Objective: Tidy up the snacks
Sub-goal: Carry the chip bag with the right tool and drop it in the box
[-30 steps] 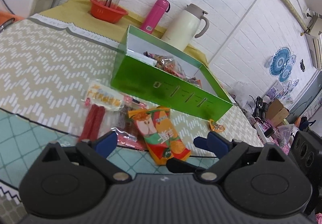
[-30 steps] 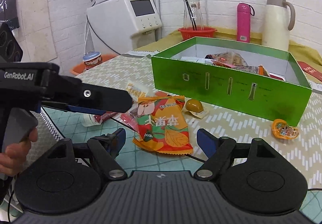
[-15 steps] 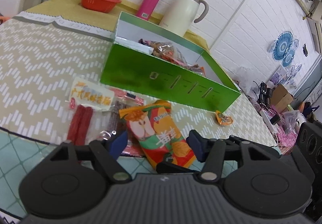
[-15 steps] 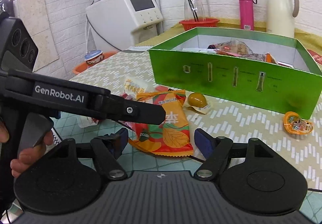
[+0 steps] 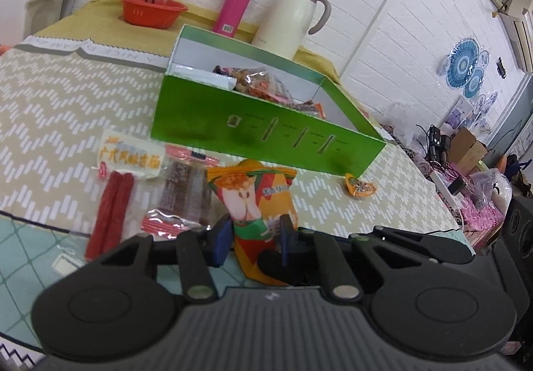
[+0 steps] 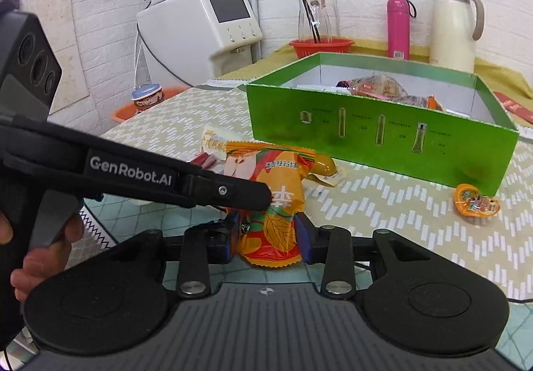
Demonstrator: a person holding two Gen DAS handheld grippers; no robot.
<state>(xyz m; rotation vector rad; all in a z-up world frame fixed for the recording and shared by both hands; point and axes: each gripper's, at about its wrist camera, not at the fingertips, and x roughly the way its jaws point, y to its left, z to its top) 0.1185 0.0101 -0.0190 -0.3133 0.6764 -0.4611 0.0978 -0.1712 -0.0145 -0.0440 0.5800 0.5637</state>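
Roughly midway — several snacks already lie in the green box [image 6: 383, 134]. Both the left gripper [image 5: 255, 236] and the right gripper [image 6: 268, 232], its jaws closing, pinch the orange bag [image 6: 276, 201] on the table [image 6: 383, 204]; sausages [image 5: 111, 211] and jelly cup [image 6: 478, 202] remain outside.

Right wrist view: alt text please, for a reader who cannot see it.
The right gripper is closing its blue fingers around an orange snack bag, which the left gripper pinches from the left. Behind stands an open green box of snacks on the patterned tablecloth.
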